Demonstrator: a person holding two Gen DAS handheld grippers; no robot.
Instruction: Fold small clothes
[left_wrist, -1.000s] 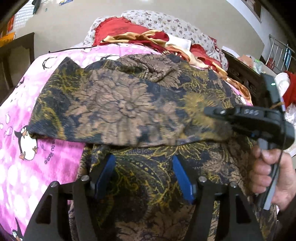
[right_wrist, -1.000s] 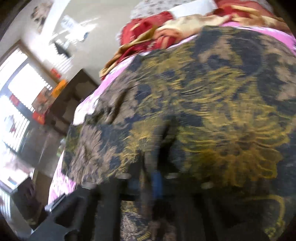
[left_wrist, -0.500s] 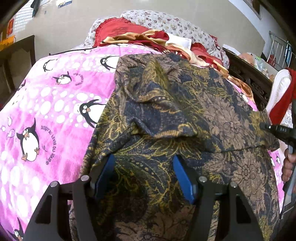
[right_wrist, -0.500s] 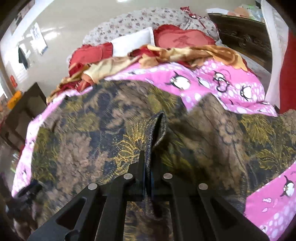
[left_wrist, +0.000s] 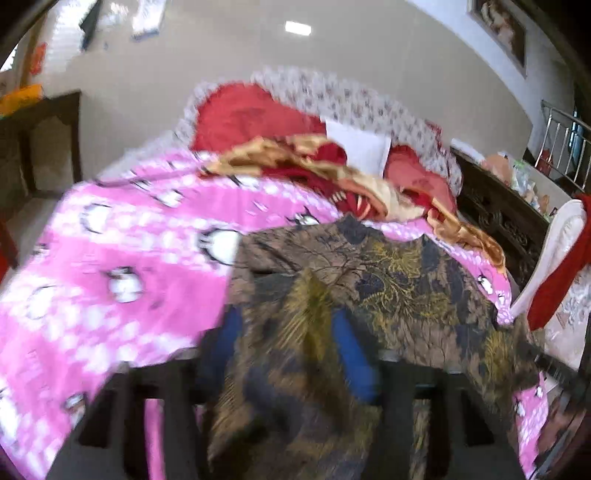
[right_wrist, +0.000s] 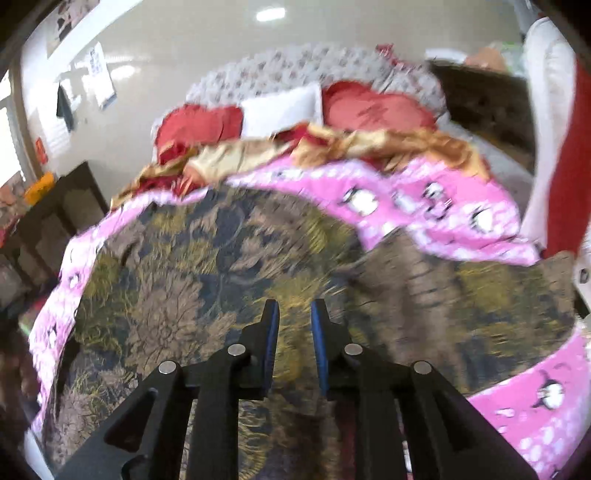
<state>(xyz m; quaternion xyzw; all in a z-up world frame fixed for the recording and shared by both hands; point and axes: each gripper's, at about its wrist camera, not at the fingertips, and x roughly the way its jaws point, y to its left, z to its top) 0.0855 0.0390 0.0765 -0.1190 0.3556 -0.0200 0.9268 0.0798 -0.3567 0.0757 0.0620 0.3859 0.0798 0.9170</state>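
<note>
Item: dark floral garment (right_wrist: 207, 266), navy, brown and gold print, lying spread on a pink penguin blanket (left_wrist: 110, 266) that covers the bed. Position relative to the tools: the cloth lies directly ahead of and beneath both grippers. In the right wrist view its long axis appears to run across the frame, from the left bed edge towards the right, with a second lobe of the same print (right_wrist: 480, 295) lying to the right, partly behind a raised fold of blanket. Left gripper (left_wrist: 288, 339): blue pads set wide apart, a raised ridge of the garment standing between them; motion blur prevents telling whether the pads touch the fabric, but they are not closed on it. Right gripper (right_wrist: 293, 317): blue pads at a narrow gap, nothing between them, hovering just above the cloth's near-centre. Judgement: the left tool sits nearer a graspable ridge; the right would need to drop onto the flat cloth to pinch. Edges: the garment's far hem (left_wrist: 369, 229) lies well short of the heaped red and gold bedding (left_wrist: 314, 162) by the pillows; bare blanket shows on the left in the left wrist view and at lower right in the right wrist view, giving room to lay a fold either way. Dark wooden furniture (left_wrist: 495, 218) stands beside the bed, off the working surface.
</note>
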